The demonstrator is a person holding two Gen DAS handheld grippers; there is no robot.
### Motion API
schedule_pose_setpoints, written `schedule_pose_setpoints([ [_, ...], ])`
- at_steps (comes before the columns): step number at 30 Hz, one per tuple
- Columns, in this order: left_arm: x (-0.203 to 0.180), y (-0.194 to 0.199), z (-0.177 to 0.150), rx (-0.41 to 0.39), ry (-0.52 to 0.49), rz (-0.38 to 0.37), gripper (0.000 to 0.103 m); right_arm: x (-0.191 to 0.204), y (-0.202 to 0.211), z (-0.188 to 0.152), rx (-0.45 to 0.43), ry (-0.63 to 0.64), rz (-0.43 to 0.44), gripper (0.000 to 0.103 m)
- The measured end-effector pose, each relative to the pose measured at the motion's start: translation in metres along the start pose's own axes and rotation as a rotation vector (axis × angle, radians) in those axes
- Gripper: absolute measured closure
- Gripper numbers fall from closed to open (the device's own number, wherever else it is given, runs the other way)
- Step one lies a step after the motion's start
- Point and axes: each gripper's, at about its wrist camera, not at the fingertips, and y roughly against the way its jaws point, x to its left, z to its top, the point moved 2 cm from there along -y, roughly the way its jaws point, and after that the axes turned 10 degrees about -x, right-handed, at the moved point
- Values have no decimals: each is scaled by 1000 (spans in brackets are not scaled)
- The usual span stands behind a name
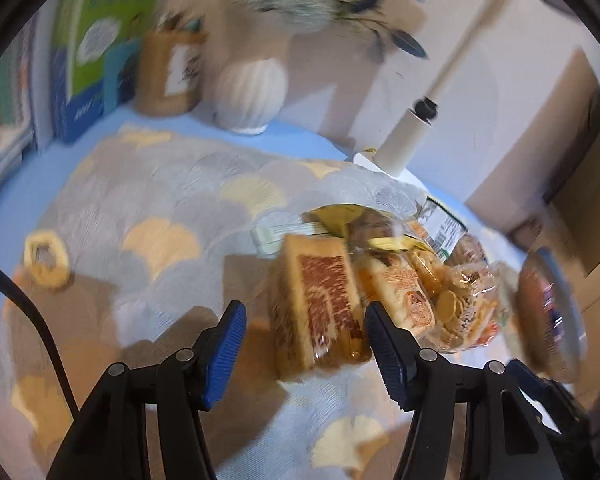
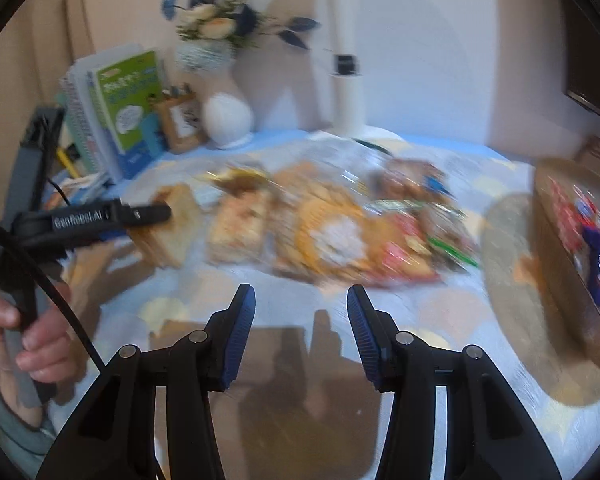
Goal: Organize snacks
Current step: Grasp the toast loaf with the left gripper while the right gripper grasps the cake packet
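A pile of snack packs lies on the patterned tablecloth (image 1: 140, 208). In the left wrist view a tan and red wrapped snack block (image 1: 320, 300) stands just ahead of my open left gripper (image 1: 304, 316), between its finger lines but not clamped. Clear bags of round crackers (image 1: 456, 304) lie to its right. In the right wrist view my right gripper (image 2: 300, 300) is open and empty, short of the blurred snack pile (image 2: 332, 232). My left gripper (image 2: 140, 214) shows at the left beside the tan block (image 2: 176, 224). A round basket (image 2: 572, 264) holding a red and blue pack stands at the right.
At the table's back stand a white vase with blue flowers (image 2: 226, 120), a green book (image 2: 132, 100), a brown pen holder (image 2: 180, 120) and a white lint roller (image 2: 348, 96). A yellow ring (image 1: 46, 260) lies at the left. Cardboard boxes (image 1: 580, 184) stand beyond the table's right edge.
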Motion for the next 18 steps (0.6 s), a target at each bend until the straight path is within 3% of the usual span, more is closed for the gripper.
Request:
schedule_pose_setpoints([
  [2,19,6,1,-2,55,-17,40,13,-7,10,-1,10,32,47],
  [4,31,10,2,-13,72,12,40,29,-16,20,-3,29,48,41],
  [7,47,11,8,-25,78,68,41,48,-36,32,14,63,58,40],
  [11,53,8,11,-6,103,20,41,59,-69,38,93,87,7,40],
  [14,35,-1,11,38,14,-29,40,57,-97,38,165,62,-27,40],
  [18,18,-13,4,29,-103,19,37,52,-127,34,225,7,-20,40],
])
